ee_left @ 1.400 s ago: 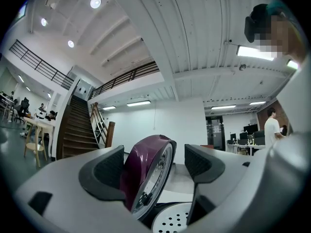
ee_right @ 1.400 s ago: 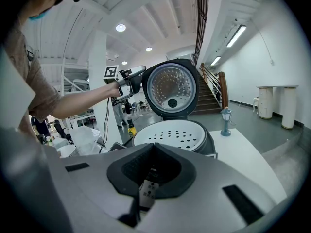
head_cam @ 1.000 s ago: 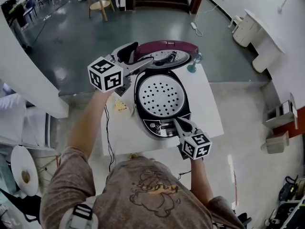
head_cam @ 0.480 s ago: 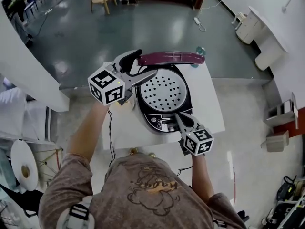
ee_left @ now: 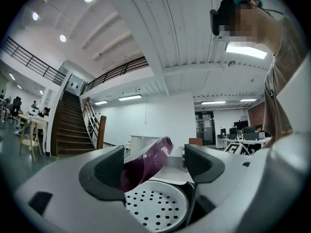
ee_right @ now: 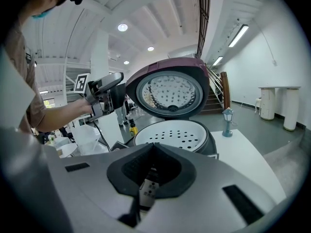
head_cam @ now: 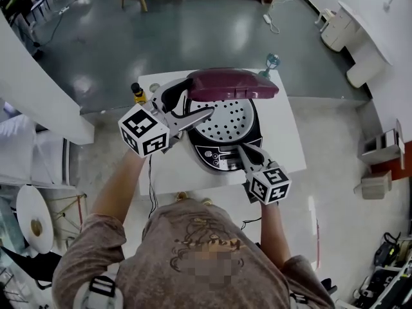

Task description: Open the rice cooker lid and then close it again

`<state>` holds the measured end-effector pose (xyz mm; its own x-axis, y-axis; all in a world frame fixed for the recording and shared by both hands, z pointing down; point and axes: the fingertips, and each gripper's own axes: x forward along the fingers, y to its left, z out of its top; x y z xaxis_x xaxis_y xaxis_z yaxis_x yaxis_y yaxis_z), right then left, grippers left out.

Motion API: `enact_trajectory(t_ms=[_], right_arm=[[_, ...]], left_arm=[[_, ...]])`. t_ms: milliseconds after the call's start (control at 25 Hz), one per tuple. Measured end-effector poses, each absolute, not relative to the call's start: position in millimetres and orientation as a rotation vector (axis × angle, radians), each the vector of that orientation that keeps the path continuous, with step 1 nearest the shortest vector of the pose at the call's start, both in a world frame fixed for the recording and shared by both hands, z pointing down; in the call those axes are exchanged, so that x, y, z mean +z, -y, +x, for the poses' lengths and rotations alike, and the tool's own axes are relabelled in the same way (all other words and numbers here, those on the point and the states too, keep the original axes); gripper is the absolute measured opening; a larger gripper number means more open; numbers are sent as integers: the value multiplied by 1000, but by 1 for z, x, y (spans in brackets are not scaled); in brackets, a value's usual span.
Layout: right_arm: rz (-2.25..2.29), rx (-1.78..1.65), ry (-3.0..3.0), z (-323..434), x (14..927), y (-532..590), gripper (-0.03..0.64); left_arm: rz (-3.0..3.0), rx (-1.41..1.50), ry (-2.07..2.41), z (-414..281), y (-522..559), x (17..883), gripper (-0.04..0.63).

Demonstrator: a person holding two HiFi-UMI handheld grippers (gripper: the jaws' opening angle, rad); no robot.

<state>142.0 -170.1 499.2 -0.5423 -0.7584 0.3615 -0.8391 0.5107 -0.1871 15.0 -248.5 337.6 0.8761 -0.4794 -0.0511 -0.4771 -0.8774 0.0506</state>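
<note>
We are recording right gripper (head_cam: 247, 152) jaws pressed together, holding nothing, tips at rice cooker (head_cam: 219, 154) front panel. Left gripper (head_cam: 196, 100) jaws are standing wide apart, lid (head_cam: 232, 84) edge lying between them, unclamped. Lid is hanging half-raised over perforated tray (head_cam: 226, 118); cooker is sitting on white table (head_cam: 283, 140).

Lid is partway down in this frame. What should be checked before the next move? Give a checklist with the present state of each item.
1. Maroon plastic rice cooker lid: tilted half down, not latched: not ok.
2. Left claw: jaws apart, lid edge between them: ok.
3. Left claw touching the lid: cannot tell.
4. Right claw: jaws together, holding nothing, at the black front control panel: ok.
5. White perforated steamer tray: lying flat, nothing sticking up: ok.
</note>
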Motion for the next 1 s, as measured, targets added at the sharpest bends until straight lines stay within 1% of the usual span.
enact_trajectory(t_ms=[1000], right_arm=[[1353, 476, 2530, 144, 498, 167, 3]], left_arm=[[2863, -49, 722, 24, 198, 408, 382]])
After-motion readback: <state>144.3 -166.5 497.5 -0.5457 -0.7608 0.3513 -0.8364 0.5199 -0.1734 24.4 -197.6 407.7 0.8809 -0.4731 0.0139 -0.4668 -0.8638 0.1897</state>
